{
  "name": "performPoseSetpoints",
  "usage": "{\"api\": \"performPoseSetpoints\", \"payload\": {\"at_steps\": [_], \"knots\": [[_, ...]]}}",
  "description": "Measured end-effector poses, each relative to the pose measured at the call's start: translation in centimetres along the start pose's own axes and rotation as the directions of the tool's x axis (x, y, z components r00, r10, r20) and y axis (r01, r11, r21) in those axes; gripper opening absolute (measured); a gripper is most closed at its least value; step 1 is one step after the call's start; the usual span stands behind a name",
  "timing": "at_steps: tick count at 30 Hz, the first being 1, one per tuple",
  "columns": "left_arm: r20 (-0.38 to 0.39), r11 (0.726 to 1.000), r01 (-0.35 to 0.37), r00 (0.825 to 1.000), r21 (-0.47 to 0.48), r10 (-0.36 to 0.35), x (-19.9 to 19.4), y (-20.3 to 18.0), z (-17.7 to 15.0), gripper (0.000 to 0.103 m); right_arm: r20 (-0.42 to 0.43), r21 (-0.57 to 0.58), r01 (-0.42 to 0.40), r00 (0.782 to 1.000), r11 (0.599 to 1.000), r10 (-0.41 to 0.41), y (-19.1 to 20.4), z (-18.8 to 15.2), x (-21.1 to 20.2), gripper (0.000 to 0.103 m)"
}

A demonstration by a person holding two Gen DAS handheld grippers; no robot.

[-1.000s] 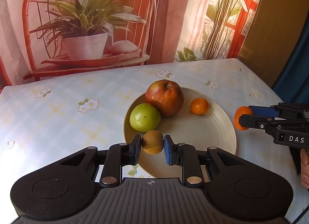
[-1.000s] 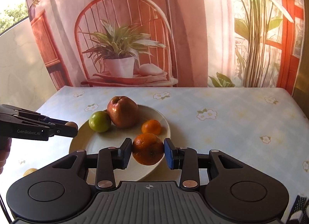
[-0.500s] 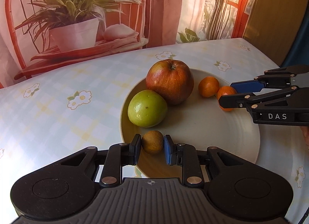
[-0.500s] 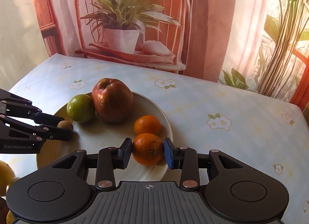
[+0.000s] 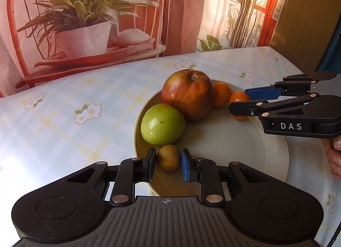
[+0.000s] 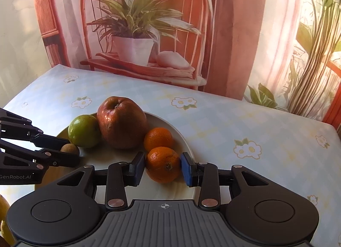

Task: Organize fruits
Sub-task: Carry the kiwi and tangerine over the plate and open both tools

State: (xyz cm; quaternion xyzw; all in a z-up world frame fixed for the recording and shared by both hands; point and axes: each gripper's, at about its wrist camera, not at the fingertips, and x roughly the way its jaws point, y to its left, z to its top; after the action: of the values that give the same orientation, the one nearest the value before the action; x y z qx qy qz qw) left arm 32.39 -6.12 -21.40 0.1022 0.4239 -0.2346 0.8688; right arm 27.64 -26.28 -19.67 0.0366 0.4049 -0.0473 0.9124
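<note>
Here each tool (image 5: pixel 168 164) (image 6: pixel 163 166) grips fruit over the plate (image 5: pixel 223 140).

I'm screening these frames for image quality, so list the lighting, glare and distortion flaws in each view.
Left wrist view: strong glare washes out the tablecloth at left, a highlight sits on the green apple, and fisheye bends the table edge. Right wrist view: warm backlight through the curtain, the plate glossy near the held orange, corners curved and dark.

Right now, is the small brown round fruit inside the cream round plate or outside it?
Inside: the brown fruit, gripped by the left gripper, sits within the plate rim.
</note>
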Motion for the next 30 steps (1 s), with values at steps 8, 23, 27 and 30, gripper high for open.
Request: {"api": "performPoseSetpoints", "payload": {"at_steps": [8,23,27,30], "knots": [[0.008,1.000,-0.018,1.000,-0.005,0.018,-0.6,0.3,0.1,0.027,0.007,-0.017,0.029,1.000,0.999,-0.029,0.2,-0.1,-0.7,0.037],[0.050,0.998,-0.060,0.997,-0.030,0.062,-3.8,0.5,0.0,0.028,0.043,0.025,0.030,0.999,0.999,-0.031,-0.1,-1.0,-4.9,0.037],[0.066,0.997,-0.069,0.995,-0.046,0.072,-5.4,0.8,-0.1,0.028,0.058,0.050,0.022,0.998,0.999,-0.025,0.1,-1.5,-6.3,0.037],[0.075,0.995,-0.076,0.994,-0.058,0.080,-6.7,1.0,-0.5,0.028,0.071,0.070,0.017,0.997,0.997,-0.022,0.3,-2.0,-7.4,0.037]]}}
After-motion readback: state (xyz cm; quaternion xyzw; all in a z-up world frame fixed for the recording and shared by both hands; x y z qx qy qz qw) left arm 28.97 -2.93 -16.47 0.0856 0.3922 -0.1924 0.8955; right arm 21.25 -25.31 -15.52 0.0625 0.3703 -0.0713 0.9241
